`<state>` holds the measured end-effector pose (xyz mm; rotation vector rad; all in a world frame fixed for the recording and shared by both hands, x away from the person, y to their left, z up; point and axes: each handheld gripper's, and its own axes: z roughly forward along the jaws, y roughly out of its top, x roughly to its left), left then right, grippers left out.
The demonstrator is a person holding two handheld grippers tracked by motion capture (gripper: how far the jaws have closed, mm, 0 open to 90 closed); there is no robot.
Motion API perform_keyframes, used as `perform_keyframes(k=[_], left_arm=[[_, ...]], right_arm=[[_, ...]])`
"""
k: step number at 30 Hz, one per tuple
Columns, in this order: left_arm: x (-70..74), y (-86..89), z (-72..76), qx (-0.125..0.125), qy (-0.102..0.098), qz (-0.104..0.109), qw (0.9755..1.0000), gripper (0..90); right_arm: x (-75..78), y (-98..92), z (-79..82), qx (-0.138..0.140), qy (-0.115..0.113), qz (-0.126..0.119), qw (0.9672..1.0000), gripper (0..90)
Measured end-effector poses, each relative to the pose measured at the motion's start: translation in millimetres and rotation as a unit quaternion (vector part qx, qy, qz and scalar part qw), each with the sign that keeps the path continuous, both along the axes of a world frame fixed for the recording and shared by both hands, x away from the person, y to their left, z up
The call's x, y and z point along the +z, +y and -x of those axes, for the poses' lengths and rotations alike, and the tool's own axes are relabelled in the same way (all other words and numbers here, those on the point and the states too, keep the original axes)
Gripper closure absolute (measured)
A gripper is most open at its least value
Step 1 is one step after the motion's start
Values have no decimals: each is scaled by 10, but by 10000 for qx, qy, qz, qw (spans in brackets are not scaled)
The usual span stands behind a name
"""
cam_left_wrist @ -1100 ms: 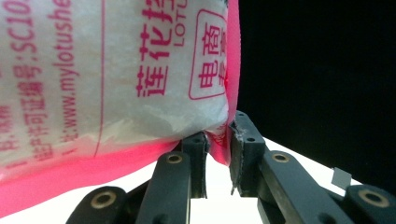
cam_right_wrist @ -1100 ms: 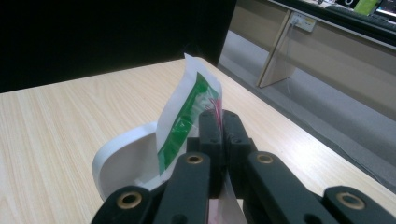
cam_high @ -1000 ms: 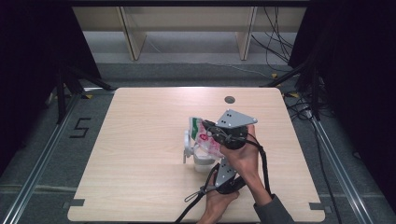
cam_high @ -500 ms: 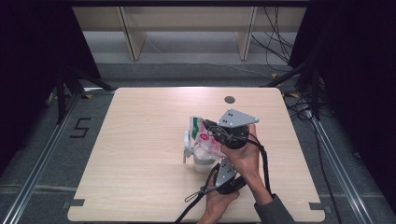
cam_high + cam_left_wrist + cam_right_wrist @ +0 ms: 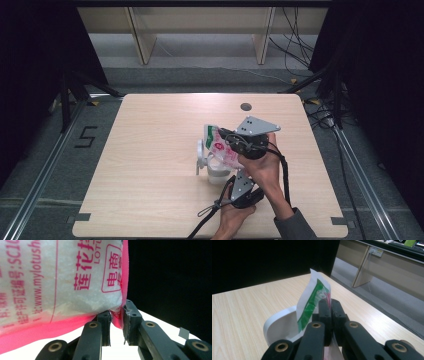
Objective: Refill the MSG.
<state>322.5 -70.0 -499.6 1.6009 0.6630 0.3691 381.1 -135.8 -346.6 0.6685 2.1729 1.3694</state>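
A person holds a printed bag (image 5: 223, 148) of white grains above a white jug (image 5: 212, 167) that stands on the wooden worktop (image 5: 150, 165), nearer its near edge than its far one and a little right of the middle. The bag hangs tilted over the jug's mouth, its green-and-white top corner pointing toward the far edge.

The right tool (image 5: 329, 305) is clenched on the bag: in the right gripper view its two black jaws stand pressed together with the thin bag edge (image 5: 312, 302) pinched between them, the white jug wall (image 5: 279, 325) just behind. In the high view this tool (image 5: 231, 141) sits above the jug with its grey three-cornered plate on top.

The left tool (image 5: 116, 320) grasps the bag's lower pink seam (image 5: 117, 320): in the left gripper view the jaws stand close on either side of the folded corner, pads against it, and the bag's body with red lettering rises above. In the high view this tool (image 5: 227, 181) lies close to the near edge, just beside the jug's base, its cable trailing toward the near edge.
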Motion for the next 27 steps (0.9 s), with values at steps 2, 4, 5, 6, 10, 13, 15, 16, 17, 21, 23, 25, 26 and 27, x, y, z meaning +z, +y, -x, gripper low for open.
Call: perform_keyframes(k=[2, 4, 5, 6, 10, 13, 15, 16, 17, 21, 23, 25, 26, 27], left_arm=[[-7, 9, -8, -39, -31, -24, 10000, 776], [-3, 14, -3, 11, -3, -91, 10000, 776], [-2, 17, 1, 16, 8, -117, 9999, 776], [-9, 11, -5, -23, -23, -39, 10000, 776], [-13, -19, 7, 7, 36, 248, 9997, 776], [-17, -17, 11, 6, 30, 256, 9997, 775], [-17, -15, 18, 44, 30, 220, 9997, 775], [-14, -9, 22, 51, 35, 153, 9999, 775], [-14, -2, 26, 49, 33, 92, 9999, 775], [-26, 12, 36, 24, 44, 109, 9999, 772], [-34, 15, 36, -12, 11, 109, 9999, 772], [-36, 20, 40, -29, 14, 70, 10000, 770], [-37, 20, 41, -24, 0, 47, 10000, 769], [-37, 22, 40, -47, 9, 17, 10000, 768]], right_arm=[[1, -2, -3, 79, 23, -33, 10000, 899], [12, -15, 0, 47, 0, -26, 10000, 900], [9, -12, 0, 27, -28, -57, 10000, 900], [16, -21, 2, 59, -8, -27, 10000, 900], [21, -21, 7, 51, -61, -71, 9999, 900], [36, -35, 18, 95, 13, -79, 9999, 900], [45, -50, 25, 32, -47, -111, 9999, 900], [51, -63, 19, 83, -62, -120, 9999, 900], [59, -76, 20, 96, -49, -117, 9999, 900], [76, -115, 39, 130, -26, -238, 9996, 900], [90, -148, 54, 143, 11, -274, 9995, 900], [93, -164, 72, 111, -50, -332, 9994, 900], [100, -180, 78, 181, -8, -325, 9993, 900], [106, -197, 90, 184, 31, -367, 9992, 900]])
